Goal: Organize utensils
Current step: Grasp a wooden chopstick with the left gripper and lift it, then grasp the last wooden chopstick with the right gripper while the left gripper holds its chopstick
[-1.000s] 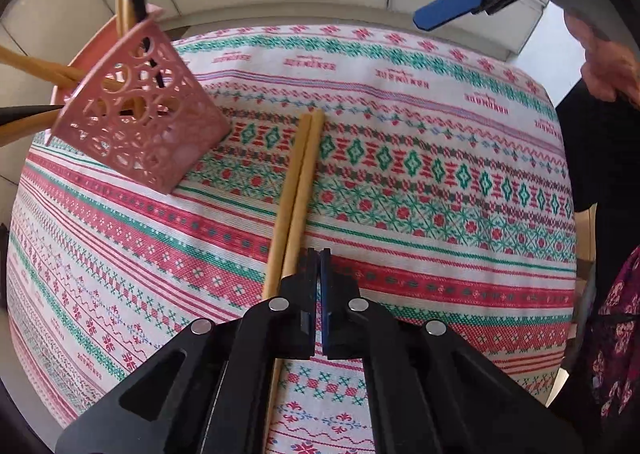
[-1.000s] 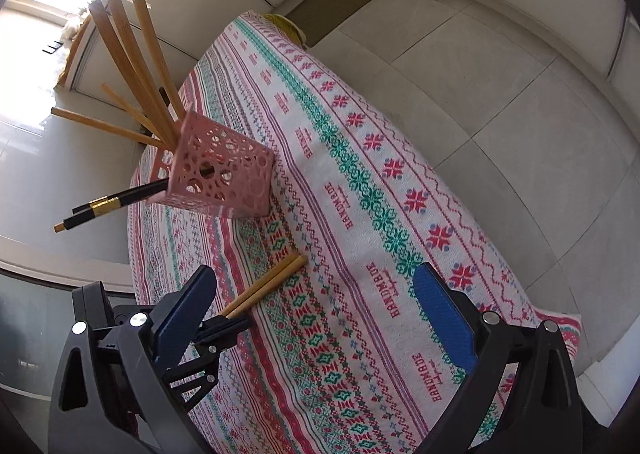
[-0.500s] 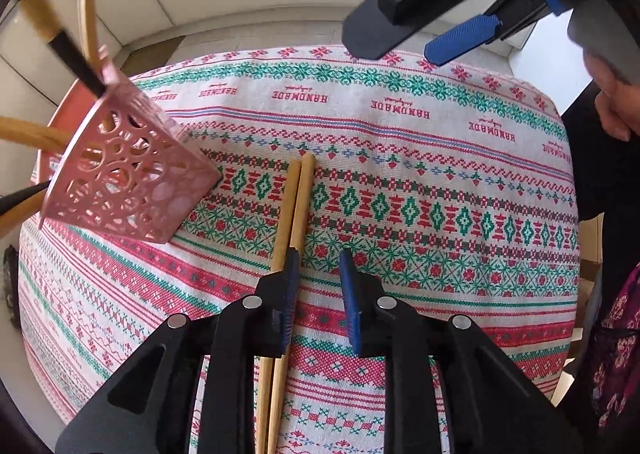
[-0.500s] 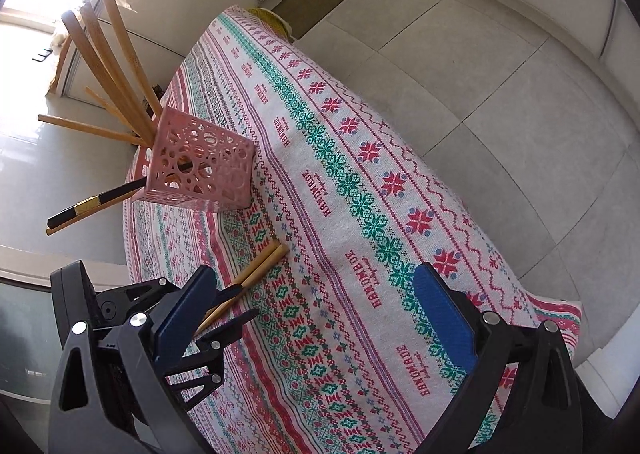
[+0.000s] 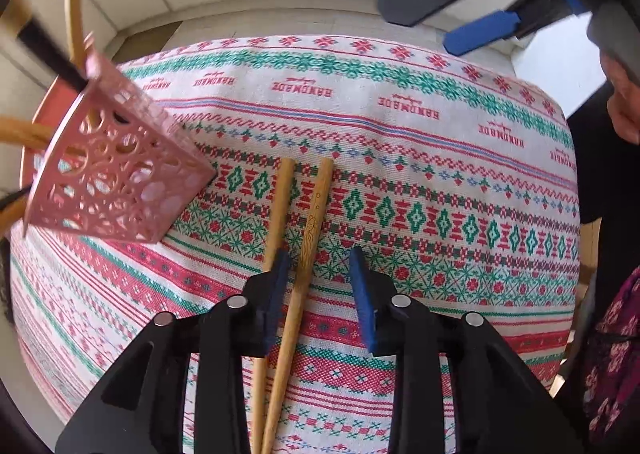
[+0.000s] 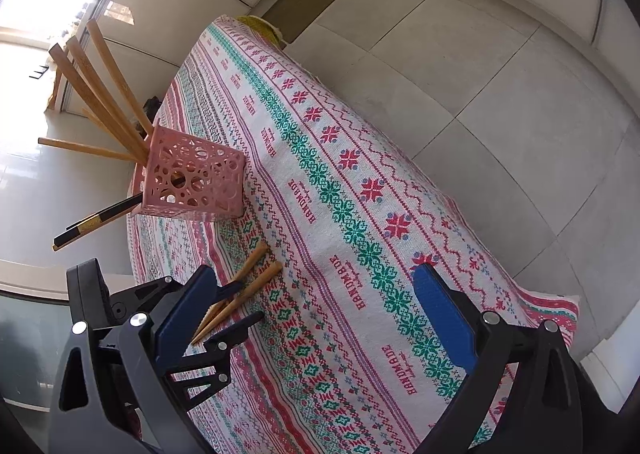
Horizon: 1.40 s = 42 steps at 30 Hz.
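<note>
Wooden chopsticks (image 5: 308, 250) flat on cloth | left gripper (image 5: 318, 270) low, jaws spread | right gripper (image 6: 312, 310) raised, jaws spread

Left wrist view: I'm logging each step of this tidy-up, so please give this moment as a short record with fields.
surface: table under a patterned cloth
holder: pink holder stands on the cloth, left of the chopsticks, with several utensils sticking out
loose items: two chopsticks lie side by side on the cloth
left gripper: jaws open, right chopstick between them, left one under the left finger; not gripped
right gripper: jaws wide open, empty, above the cloth
</note>
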Available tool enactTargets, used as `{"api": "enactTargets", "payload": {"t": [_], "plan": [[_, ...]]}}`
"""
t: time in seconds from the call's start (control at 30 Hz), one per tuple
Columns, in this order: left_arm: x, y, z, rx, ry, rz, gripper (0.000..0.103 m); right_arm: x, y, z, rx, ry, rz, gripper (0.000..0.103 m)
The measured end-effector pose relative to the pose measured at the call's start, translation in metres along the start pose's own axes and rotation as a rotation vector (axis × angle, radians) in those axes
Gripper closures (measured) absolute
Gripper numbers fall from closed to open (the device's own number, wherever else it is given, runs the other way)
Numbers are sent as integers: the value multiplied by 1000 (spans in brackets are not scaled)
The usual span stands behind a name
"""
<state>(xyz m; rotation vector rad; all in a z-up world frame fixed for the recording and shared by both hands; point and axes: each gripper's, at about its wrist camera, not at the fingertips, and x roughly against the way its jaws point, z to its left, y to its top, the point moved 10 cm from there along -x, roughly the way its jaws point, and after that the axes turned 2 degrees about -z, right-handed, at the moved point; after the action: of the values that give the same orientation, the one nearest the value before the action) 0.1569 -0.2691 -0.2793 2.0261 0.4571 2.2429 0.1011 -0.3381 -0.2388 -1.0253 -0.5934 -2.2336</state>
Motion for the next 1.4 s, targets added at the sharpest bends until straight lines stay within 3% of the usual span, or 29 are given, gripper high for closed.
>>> {"api": "enactTargets", "payload": {"t": [0.03, 0.1, 0.17, 0.37, 0.5, 0.67, 0.8, 0.9, 1.0, 1.13, 1.2, 1.27, 1.4], "plan": [[1, -4, 2, 18, 0, -7, 75, 0, 0, -1, -1, -2, 2, 7], [1, -7, -4, 44, -17, -29, 92, -1, -1, -1, 1, -7, 8, 7], [0, -10, -10, 79, 4, -46, 96, -4, -2, 0, 2, -7, 17, 7], [18, -26, -11, 143, 128, -78, 97, -15, -14, 14, 21, 6, 54, 7], [32, -35, 27, 179, 266, -76, 97, -30, -29, 22, 33, 3, 103, 7], [30, -49, 74, 208, 331, -46, 97, -47, -39, 35, -4, 6, 136, 6], [63, -68, 76, 236, 327, -118, 97, -61, -47, 52, -82, 34, 176, 6], [94, -80, 75, 337, 346, -238, 97, -65, -47, 55, -142, 10, 120, 6], [136, -97, 73, 452, 382, -382, 97, -65, -44, 56, -212, -55, 31, 7], [195, -107, 57, 462, 463, -500, 96, -71, -39, 66, -94, -247, -117, 19], [226, -105, 44, 494, 468, -594, 96, -73, -39, 71, -46, -338, -177, 25], [243, -105, 38, 506, 455, -663, 96, -75, -39, 73, -28, -405, -215, 25], [257, -100, 35, 502, 434, -726, 96, -83, -43, 80, 94, -552, -243, 30]]}}
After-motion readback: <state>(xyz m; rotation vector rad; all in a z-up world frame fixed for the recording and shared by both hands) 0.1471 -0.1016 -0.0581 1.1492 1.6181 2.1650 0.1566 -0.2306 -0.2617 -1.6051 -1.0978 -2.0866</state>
